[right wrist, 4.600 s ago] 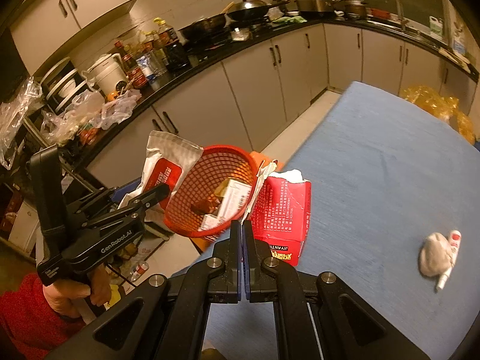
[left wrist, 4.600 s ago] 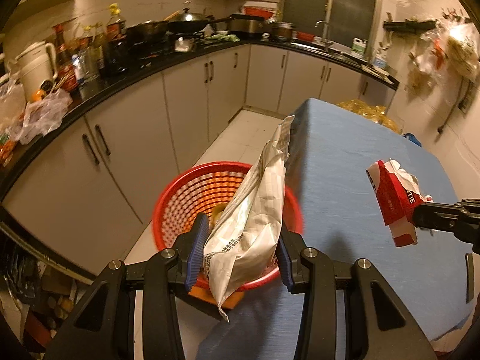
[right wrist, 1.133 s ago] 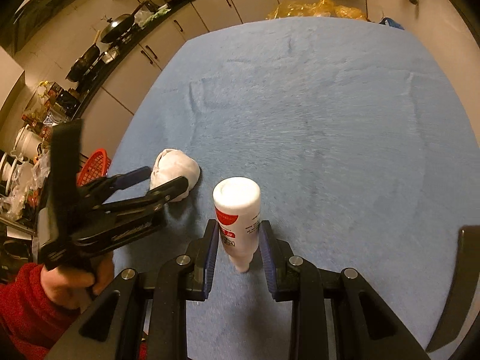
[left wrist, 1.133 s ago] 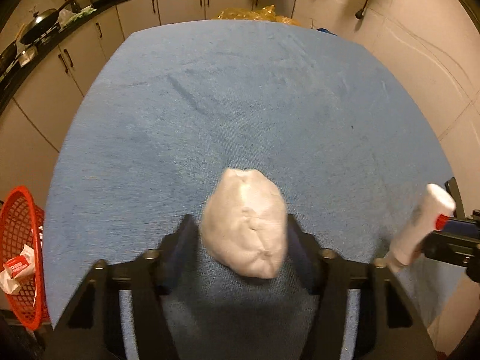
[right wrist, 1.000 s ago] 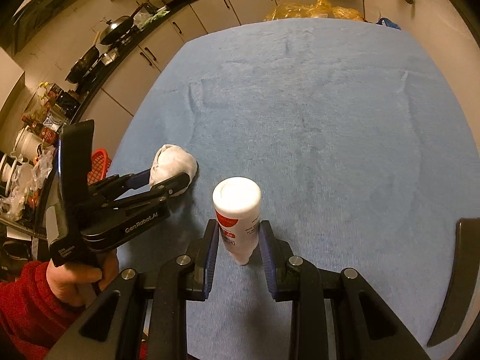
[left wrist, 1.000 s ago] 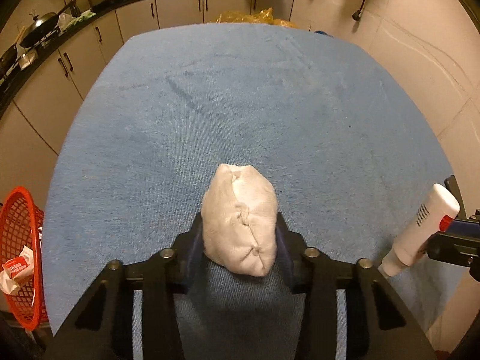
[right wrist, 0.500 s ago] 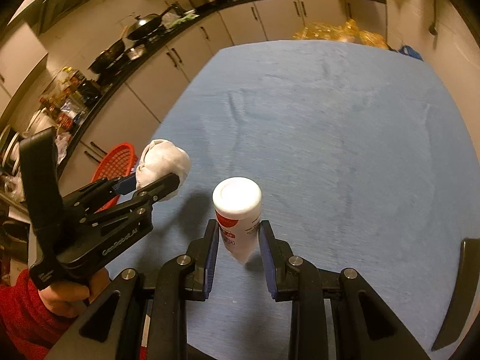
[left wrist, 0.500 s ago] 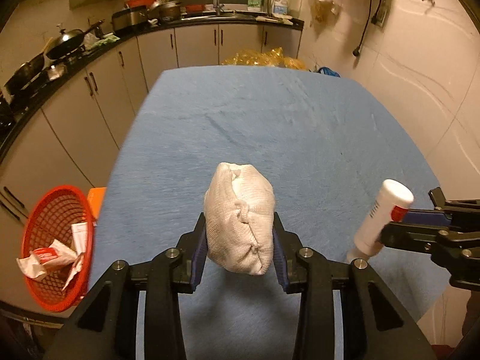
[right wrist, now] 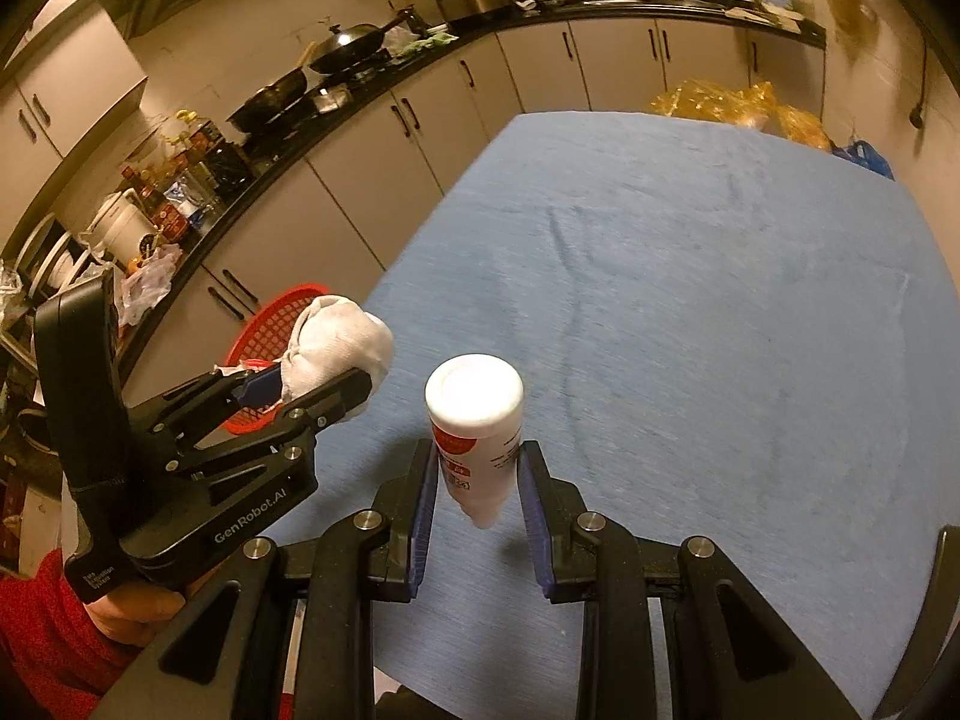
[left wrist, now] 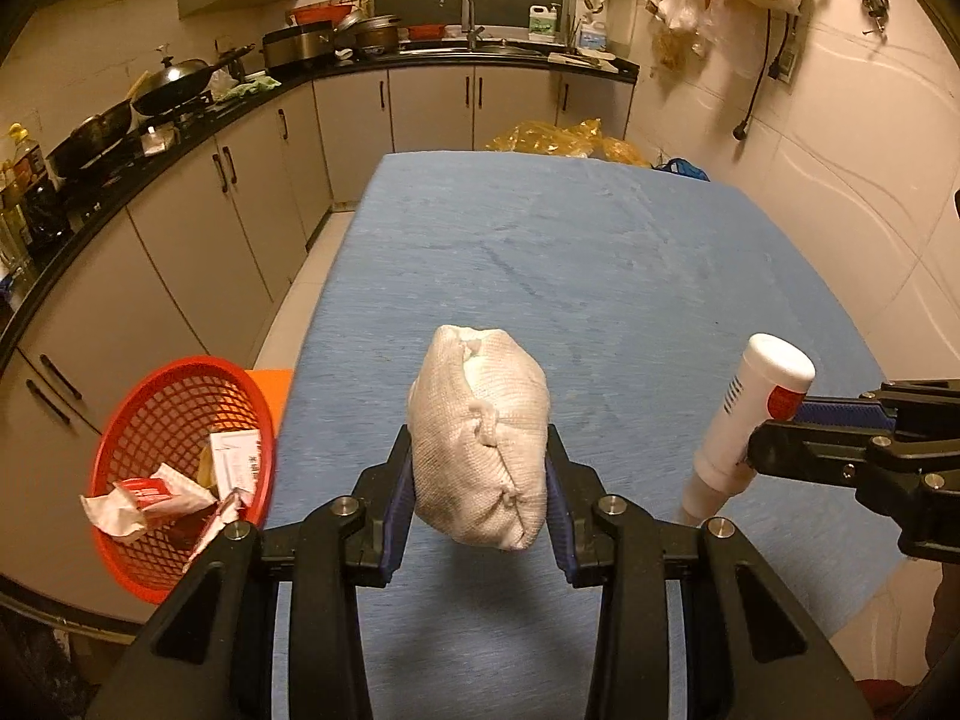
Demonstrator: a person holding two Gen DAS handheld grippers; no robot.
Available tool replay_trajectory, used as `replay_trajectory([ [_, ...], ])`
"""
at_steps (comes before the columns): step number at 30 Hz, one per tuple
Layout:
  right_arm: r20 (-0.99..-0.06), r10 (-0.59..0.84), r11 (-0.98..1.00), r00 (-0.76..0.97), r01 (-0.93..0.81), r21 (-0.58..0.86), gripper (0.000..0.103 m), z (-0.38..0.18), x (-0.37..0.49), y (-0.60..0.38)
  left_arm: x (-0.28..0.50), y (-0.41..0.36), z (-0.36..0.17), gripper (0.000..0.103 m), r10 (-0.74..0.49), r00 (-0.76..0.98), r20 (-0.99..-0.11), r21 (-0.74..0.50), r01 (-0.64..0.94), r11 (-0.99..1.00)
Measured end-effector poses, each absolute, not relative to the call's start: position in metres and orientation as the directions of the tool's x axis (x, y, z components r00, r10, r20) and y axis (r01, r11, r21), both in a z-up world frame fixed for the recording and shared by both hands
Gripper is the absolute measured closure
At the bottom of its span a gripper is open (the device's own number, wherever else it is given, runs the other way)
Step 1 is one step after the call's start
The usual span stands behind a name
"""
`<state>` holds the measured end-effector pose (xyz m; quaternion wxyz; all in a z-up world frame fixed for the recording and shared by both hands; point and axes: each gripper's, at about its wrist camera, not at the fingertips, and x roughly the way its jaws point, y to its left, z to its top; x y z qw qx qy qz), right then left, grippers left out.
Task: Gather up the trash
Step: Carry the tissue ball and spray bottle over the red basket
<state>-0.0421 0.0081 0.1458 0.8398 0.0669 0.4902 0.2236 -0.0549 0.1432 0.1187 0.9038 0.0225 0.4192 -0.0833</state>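
Observation:
My left gripper [left wrist: 480, 468] is shut on a balled-up white cloth [left wrist: 480, 438] and holds it above the blue table [left wrist: 570, 252]. My right gripper [right wrist: 477, 474] is shut on a white tube with a red label [right wrist: 477, 426], cap end up, lifted off the table. The tube [left wrist: 744, 414] and the right gripper [left wrist: 774, 438] also show at the right in the left wrist view. The cloth [right wrist: 336, 351] and the left gripper [right wrist: 318, 384] show at the left in the right wrist view. A red mesh basket [left wrist: 132, 540] with wrappers and a carton sits below the table's left edge.
Kitchen cabinets and a black counter [left wrist: 120, 168] with woks and bottles run along the left and back. Yellow plastic bags [left wrist: 558, 138] lie beyond the table's far end. A tiled wall [left wrist: 840, 180] is close on the right. An orange object [left wrist: 270, 384] sits beside the basket.
Both grippers have risen and tilted up with the cloth and the tube in them. The basket has come further into view on the left.

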Motion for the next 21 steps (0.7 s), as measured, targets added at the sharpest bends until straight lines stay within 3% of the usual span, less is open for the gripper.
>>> replay_trajectory([
  [21, -0.780, 0.479, 0.866, 0.402, -0.361, 0.345, 0.073, 0.153, -0.030, 0.037, -0.051, 0.174, 0.120, 0.066, -0.086, 0.643, -0.761, -0.025, 0.104, 0.994],
])
